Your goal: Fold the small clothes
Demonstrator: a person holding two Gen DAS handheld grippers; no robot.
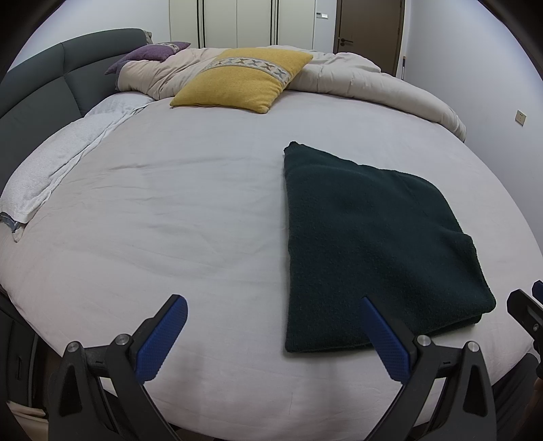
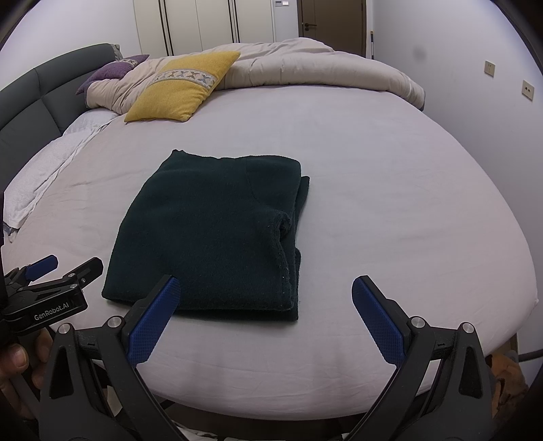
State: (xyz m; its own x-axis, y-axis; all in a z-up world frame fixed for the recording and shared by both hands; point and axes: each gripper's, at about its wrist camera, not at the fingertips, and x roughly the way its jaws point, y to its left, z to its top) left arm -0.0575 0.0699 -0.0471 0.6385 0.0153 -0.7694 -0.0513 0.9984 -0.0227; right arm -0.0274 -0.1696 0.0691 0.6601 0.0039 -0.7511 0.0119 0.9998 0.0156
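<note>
Left gripper: jaws wide open, empty. Right gripper: jaws wide open, empty. Dark green sweater: folded, flat on bed near front edge; bare sheet around.

Bed: pale grey sheet, just ahead of the claw
Headboard: dark grey padded panels, far left
Duvet: beige, bunched along the far edge
Yellow cushion: patterned band, leaning on the duvet
Purple cushion: far left corner
Wardrobe: white doors, straight ahead
Door: brown, far right
Wall: white, sockets at right
</note>
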